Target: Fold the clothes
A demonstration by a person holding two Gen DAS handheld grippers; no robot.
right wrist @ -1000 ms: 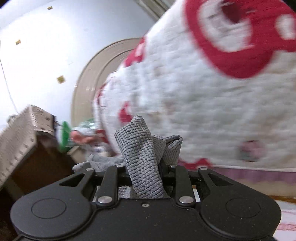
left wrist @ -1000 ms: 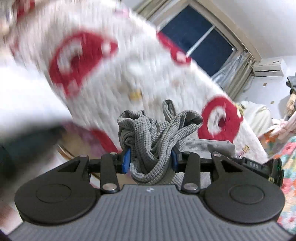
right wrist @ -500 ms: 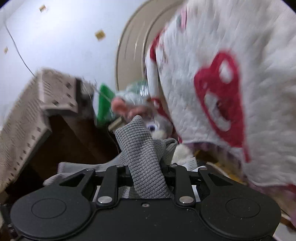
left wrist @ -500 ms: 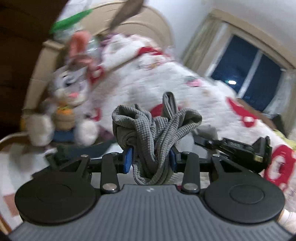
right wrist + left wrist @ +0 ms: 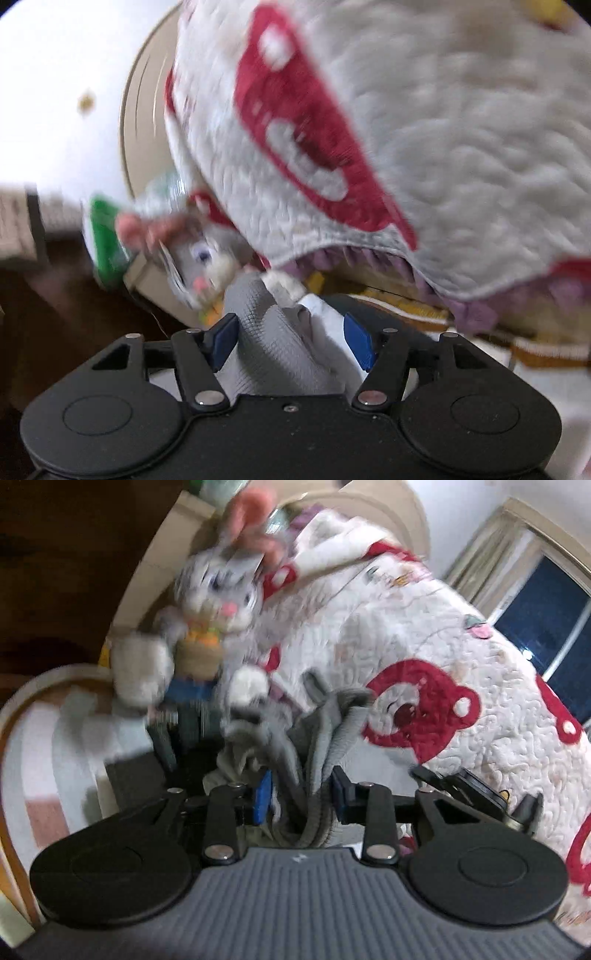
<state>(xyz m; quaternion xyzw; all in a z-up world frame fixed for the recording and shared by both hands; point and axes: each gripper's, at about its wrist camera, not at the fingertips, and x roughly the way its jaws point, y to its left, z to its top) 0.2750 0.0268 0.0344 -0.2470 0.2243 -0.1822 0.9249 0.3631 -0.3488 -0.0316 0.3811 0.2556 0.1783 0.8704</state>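
Observation:
A grey knitted garment (image 5: pixel 332 731) hangs bunched between the blue pads of my left gripper (image 5: pixel 301 792). The jaws are closing and the pads press on its folds. In the right wrist view the same grey garment (image 5: pixel 258 306) lies between the pads of my right gripper (image 5: pixel 291 339). Those jaws are opening: the pads stand wide apart and do not press the cloth. A black part of the other gripper (image 5: pixel 480 794) shows low at the right of the left wrist view. The picture is blurred by motion.
A grey plush rabbit (image 5: pixel 210 602) (image 5: pixel 207 266) sits by the beige headboard (image 5: pixel 369 509). A white quilt with red bears (image 5: pixel 424 709) (image 5: pixel 443 129) covers the bed. Dark wooden furniture (image 5: pixel 55 572) stands at the left, above a striped rug (image 5: pixel 55 738). A dark window (image 5: pixel 546 602) is at the far right.
Both views have swung towards the rabbit and the headboard. The right gripper's jaws, shut on the grey cloth before, now stand apart. The left gripper keeps its hold.

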